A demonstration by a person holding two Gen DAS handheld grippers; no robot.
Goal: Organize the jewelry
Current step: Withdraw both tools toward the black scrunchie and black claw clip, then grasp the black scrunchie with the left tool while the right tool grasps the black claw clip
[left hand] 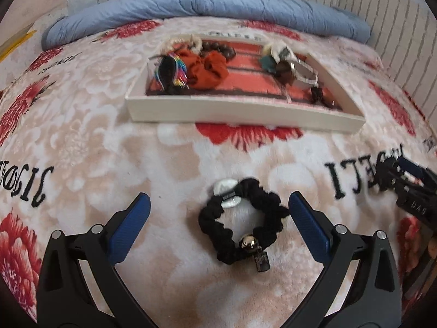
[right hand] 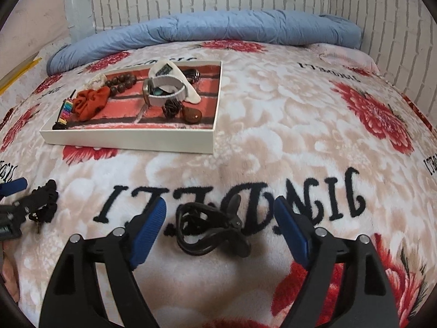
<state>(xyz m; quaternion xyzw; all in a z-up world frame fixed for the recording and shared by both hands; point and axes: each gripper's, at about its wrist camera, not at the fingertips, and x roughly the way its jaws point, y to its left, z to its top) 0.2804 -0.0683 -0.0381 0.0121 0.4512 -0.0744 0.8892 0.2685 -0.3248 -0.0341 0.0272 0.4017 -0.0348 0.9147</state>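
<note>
while both tongs are being held spread, nothing gripped, the left gripper (left hand: 219,220) is being kept around a black scrunchie (left hand: 241,227) and the right gripper (right hand: 220,220) around a black hair claw (right hand: 210,231) — both lying on the flowered blanket (right hand: 286,125), well short of the white tray (right hand: 131,140) of jewelry.

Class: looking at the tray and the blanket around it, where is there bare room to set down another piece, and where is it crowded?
In the tray, the front strip and the middle behind the orange scrunchie lie bare; the watch cluster is crowded. The blanket right of the tray is open.
</note>
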